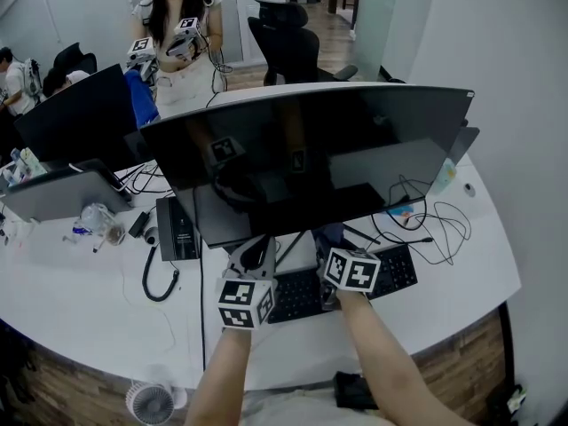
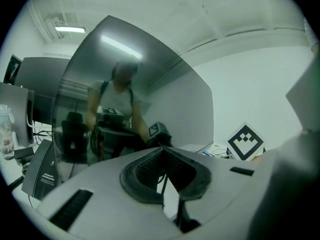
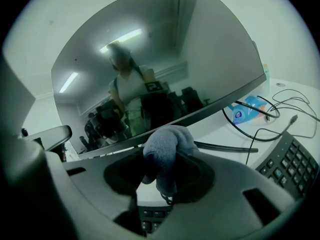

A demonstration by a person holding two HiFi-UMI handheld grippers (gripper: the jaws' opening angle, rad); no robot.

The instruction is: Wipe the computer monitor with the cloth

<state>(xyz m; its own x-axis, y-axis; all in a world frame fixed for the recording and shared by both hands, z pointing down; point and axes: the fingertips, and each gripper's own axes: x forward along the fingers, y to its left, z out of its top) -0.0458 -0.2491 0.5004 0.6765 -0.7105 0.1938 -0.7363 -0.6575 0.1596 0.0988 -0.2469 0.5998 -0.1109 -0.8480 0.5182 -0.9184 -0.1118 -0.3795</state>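
Right gripper [image 3: 167, 160] jaws clamped on a bunched grey-blue cloth [image 3: 167, 146], near the lower edge of the wide curved black monitor [image 1: 311, 153].
Left gripper [image 2: 161, 150] jaws closed together, empty. Cloth shows only in right gripper view; head view hides it. White print on black box [image 1: 177, 229] on white surface [image 1: 80, 300] illegible.

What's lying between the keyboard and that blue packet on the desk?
Loose black cables on the white desk, clearest in the right gripper view, between keyboard and blue packet.

Monitor [image 1: 302, 162] walls off everything from 10 to 2 o'clock, and the keyboard [image 1: 355, 282] sits right below it. Loose cables [image 1: 435, 224] clutter 3 o'clock, with a desk phone [image 1: 176, 229] at 9. Bare desk [image 1: 80, 300] at 8 o'clock is your open lane.
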